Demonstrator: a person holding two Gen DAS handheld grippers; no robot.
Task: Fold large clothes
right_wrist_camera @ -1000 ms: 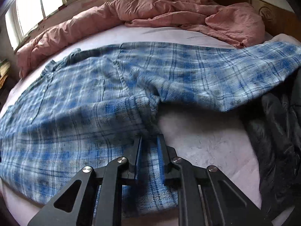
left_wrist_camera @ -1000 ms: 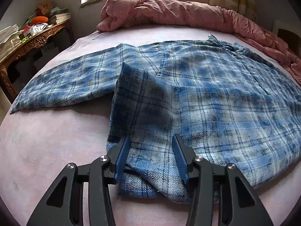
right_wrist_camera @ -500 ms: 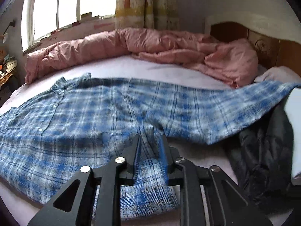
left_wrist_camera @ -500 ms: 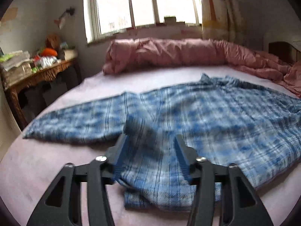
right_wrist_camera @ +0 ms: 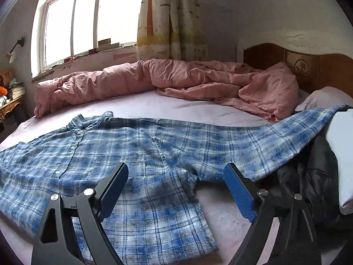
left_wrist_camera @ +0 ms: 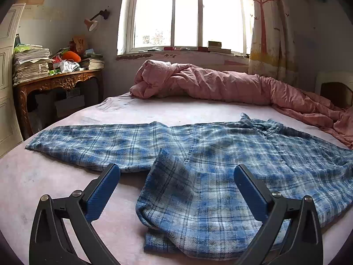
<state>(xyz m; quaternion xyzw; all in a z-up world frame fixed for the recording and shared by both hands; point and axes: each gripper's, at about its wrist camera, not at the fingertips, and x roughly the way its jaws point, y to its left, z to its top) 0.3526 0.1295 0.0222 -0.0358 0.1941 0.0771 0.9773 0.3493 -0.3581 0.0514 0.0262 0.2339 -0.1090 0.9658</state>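
Both jaws are gaping wide, gripping nothing. Plaid shirt (left_wrist_camera: 220, 172) is lying flat on the bed (left_wrist_camera: 66, 176), hem just beyond the jaws. Risk: folded-up hem corners slipping open and bunching on regrasp.

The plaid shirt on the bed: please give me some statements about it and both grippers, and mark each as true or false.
1. The left gripper is open. True.
2. The right gripper is shut on the plaid shirt. False: it is open, holding nothing.
3. The shirt lies spread out with both sleeves extended sideways. True.
4. The pink duvet covers the shirt. False: it is bunched beyond the shirt, near the window.
5. One sleeve reaches onto a dark jacket. True.
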